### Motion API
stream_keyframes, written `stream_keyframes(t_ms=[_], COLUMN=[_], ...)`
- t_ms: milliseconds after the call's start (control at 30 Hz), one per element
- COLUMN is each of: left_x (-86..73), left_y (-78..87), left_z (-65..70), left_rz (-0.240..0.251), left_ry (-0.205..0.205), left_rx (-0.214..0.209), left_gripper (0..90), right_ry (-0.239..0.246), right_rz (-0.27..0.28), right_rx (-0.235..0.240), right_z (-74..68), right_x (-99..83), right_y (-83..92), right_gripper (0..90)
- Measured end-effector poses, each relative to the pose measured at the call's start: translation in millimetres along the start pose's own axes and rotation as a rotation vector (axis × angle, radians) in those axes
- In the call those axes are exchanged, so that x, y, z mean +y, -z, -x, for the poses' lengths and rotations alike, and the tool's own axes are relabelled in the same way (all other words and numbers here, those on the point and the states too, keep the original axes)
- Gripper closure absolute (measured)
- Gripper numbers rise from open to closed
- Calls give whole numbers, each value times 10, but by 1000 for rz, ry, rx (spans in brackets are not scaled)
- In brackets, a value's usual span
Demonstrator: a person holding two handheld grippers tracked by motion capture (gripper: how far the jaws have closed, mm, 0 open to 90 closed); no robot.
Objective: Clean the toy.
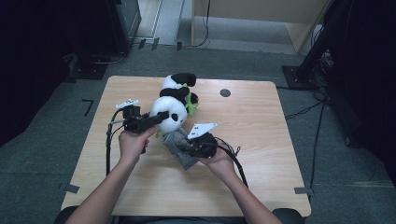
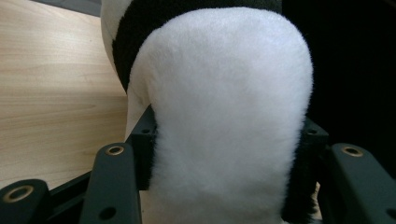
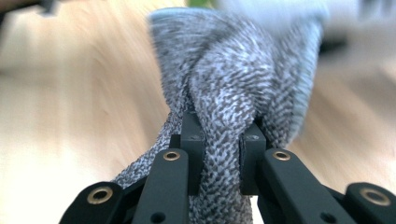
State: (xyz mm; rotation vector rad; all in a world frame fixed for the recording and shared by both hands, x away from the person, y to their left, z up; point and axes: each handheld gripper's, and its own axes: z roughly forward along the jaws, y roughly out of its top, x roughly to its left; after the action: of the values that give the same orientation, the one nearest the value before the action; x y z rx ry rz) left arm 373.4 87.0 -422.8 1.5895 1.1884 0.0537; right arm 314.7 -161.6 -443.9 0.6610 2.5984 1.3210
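A black-and-white panda plush lies on the wooden table, head toward me. My left gripper is shut on its white head, the jaws squeezing the fur from both sides. A grey knitted cloth hangs just below the panda's head. My right gripper is shut on a bunched fold of that grey cloth, lifted off the table.
A dark round hole sits in the tabletop at the back right. Black cables trail from both grippers. Dark equipment stands on the floor right of the table, and a wooden cabinet stands beyond it.
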Motion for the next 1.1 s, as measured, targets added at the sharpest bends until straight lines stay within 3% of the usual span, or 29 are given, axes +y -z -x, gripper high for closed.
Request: stream_keyframes(t_ms=[167, 233, 433, 500, 600, 733, 1100], left_x=[-37, -58, -125, -144, -155, -160, -107], left_y=[-59, -84, -148, -161, -175, -169, -104], left_z=[20, 60, 256, 297, 295, 267, 260], left_rz=[-30, -37, -61, -60, -69, -74, -52], left_ry=[-11, -1, -14, -21, -17, -3, -9], left_rx=[8, -5, -69, -71, -64, -72, -79], left_gripper=[431, 431, 430, 429, 430, 433, 437], right_ry=[55, 56, 58, 45, 17, -11, -79], right_rz=[141, 173, 112, 106, 87, 22, -21], right_rx=[33, 16, -25, -31, -32, -32, -41], right_z=[-128, -154, -175, -166, -140, -86, 93], right_x=[133, 167, 133, 119, 80, -13, -146], right_y=[203, 242, 27, -40, -123, -252, -310], right_gripper=[789, 789, 789, 791, 794, 794, 793])
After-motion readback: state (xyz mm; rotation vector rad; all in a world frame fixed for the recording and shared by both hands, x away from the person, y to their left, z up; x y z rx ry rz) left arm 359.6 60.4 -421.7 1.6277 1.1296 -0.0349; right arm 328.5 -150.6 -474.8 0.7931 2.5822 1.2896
